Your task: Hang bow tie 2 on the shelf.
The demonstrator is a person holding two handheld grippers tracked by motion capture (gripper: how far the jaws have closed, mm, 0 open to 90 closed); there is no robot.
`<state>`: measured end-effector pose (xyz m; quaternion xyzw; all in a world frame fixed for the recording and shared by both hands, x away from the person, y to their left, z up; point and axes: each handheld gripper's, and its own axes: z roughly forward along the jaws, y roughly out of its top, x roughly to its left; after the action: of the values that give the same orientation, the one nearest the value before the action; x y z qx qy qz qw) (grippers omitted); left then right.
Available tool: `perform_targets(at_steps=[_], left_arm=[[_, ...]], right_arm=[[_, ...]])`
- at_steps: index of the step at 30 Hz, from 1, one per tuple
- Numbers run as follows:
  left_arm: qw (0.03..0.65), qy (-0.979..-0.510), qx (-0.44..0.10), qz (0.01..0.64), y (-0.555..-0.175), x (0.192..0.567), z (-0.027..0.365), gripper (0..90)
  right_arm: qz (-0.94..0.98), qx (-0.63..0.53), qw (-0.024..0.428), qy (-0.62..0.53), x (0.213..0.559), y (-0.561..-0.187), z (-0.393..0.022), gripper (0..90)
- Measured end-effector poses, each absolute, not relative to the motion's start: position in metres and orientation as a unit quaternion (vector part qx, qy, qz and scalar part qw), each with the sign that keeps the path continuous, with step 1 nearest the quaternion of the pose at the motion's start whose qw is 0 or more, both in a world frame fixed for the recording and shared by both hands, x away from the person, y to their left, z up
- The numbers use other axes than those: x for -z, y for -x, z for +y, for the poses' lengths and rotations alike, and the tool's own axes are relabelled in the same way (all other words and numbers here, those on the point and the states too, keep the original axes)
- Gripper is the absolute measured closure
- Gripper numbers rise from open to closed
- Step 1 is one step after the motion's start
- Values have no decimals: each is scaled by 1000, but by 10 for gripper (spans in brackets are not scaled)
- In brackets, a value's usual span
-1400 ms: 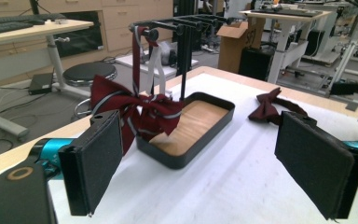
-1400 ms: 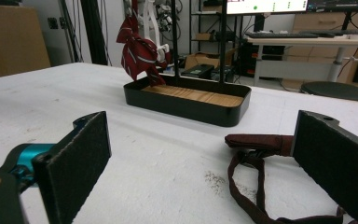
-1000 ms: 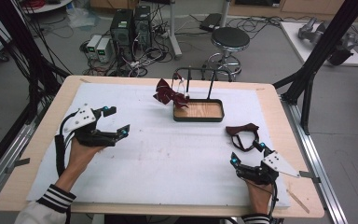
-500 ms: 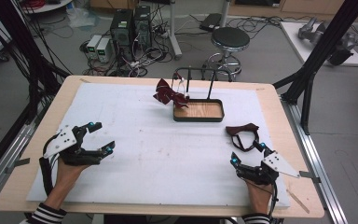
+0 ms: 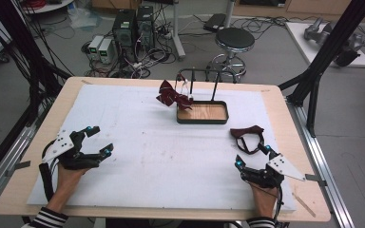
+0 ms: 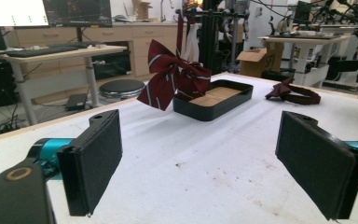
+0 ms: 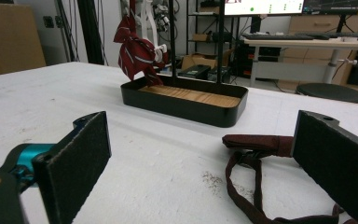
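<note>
A wooden tabletop (image 5: 285, 118) with a white mat (image 5: 171, 156) over it stands on a grey floor (image 5: 275, 61). Behind it sits a round black stool (image 5: 235, 39) on chrome legs, and beside that two dark computer towers (image 5: 134, 26) amid loose cables (image 5: 190, 28). Black frame struts (image 5: 330, 52) rise at both sides. In the left claw view, light wood desks (image 6: 65, 53) carry monitors (image 6: 46, 11), with pale cabinets (image 6: 135, 35) along the back wall.
</note>
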<state>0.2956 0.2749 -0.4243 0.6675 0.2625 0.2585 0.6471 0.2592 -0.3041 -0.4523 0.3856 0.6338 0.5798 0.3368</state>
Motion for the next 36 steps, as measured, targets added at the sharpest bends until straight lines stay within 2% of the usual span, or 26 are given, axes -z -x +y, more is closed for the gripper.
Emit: perform_targets(at_steps=[29, 36], left_arm=[[638, -667, -270, 273, -294, 435, 272, 148], [636, -667, -273, 277, -295, 441, 271, 148]], right_arm=[[641, -574, 334, -385, 451, -260, -303, 40], [657, -560, 326, -385, 438, -261, -312, 39]])
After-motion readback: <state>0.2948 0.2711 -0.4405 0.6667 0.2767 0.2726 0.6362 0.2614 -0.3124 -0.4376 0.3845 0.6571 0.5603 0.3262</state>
